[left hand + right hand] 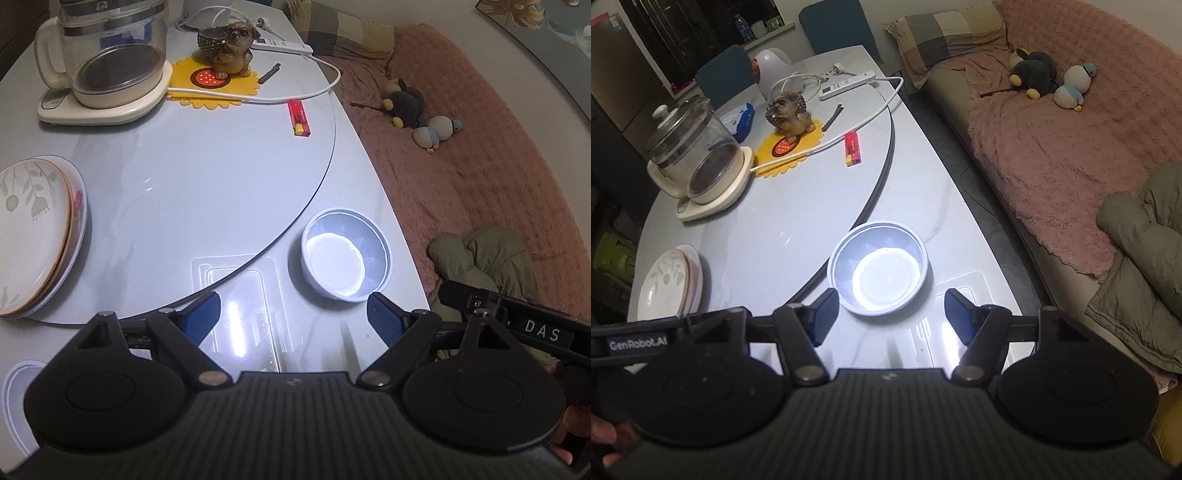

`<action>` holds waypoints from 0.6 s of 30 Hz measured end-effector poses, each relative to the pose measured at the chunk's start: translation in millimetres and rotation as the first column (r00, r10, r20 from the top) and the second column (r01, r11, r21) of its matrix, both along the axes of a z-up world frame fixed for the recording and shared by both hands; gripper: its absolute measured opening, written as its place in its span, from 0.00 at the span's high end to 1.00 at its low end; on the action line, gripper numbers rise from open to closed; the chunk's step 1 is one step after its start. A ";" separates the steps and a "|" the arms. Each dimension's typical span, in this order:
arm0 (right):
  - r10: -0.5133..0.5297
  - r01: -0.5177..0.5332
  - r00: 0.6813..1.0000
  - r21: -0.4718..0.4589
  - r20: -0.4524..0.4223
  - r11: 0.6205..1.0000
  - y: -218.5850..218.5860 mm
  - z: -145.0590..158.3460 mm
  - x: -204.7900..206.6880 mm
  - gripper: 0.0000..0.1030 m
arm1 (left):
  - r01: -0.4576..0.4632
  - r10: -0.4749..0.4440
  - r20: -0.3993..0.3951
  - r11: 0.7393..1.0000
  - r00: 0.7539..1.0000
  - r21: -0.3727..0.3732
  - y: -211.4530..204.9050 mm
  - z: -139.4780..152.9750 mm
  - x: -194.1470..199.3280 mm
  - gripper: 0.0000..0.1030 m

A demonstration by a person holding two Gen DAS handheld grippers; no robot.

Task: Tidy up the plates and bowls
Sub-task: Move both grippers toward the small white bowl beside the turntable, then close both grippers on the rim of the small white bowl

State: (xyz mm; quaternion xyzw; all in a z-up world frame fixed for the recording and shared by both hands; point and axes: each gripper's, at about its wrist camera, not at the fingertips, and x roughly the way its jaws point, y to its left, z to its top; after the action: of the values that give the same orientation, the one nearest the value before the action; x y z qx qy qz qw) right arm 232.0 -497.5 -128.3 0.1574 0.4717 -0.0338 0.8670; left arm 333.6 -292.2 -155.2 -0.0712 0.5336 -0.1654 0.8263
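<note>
A white bowl (pixel 345 254) (pixel 879 267) with a faceted inside sits upright near the table's right edge, just off the round turntable. A stack of plates (pixel 35 232) (pixel 670 280), the top one with a leaf pattern, rests at the left of the turntable. My left gripper (pixel 293 319) is open over bare table, with the bowl just ahead of its right finger. My right gripper (pixel 892 319) is open too, hovering close behind the bowl, nothing between its blue pads. The other gripper's black body shows at the right edge of the left wrist view.
On the turntable (pixel 221 177) stand a glass kettle (pixel 107 55) on its base, a dog figurine (pixel 229 44) on a yellow mat, a white cable, a power strip (pixel 847 85) and a red lighter (pixel 299 118). A pink sofa (pixel 1052 147) with plush toys and a green jacket (pixel 1137 258) lies to the right.
</note>
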 end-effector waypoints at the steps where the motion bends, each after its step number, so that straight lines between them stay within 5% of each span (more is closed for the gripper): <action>1: 0.004 -0.004 1.000 0.000 -0.009 1.000 -2.5 -3.9 3.7 0.41 | 0.003 -0.003 -0.004 1.000 1.000 0.001 -4.7 -3.9 4.4 0.14; 6: 0.030 -0.029 0.999 0.005 -0.043 1.000 -12.7 -23.6 23.4 0.48 | 0.010 -0.010 -0.028 1.000 1.000 -0.021 -24.0 -24.6 24.0 0.18; 18: 0.064 -0.064 0.993 0.007 -0.097 0.998 -30.2 -66.9 74.4 0.61 | -0.007 0.001 -0.104 0.998 0.995 -0.056 -46.8 -77.8 69.6 0.57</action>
State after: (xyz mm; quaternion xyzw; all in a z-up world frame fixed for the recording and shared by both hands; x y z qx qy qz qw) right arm 306.3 -527.7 -195.2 0.1419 0.5182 -0.0126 0.8433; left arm 403.2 -339.0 -233.0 -0.1042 0.5709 -0.1748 0.7954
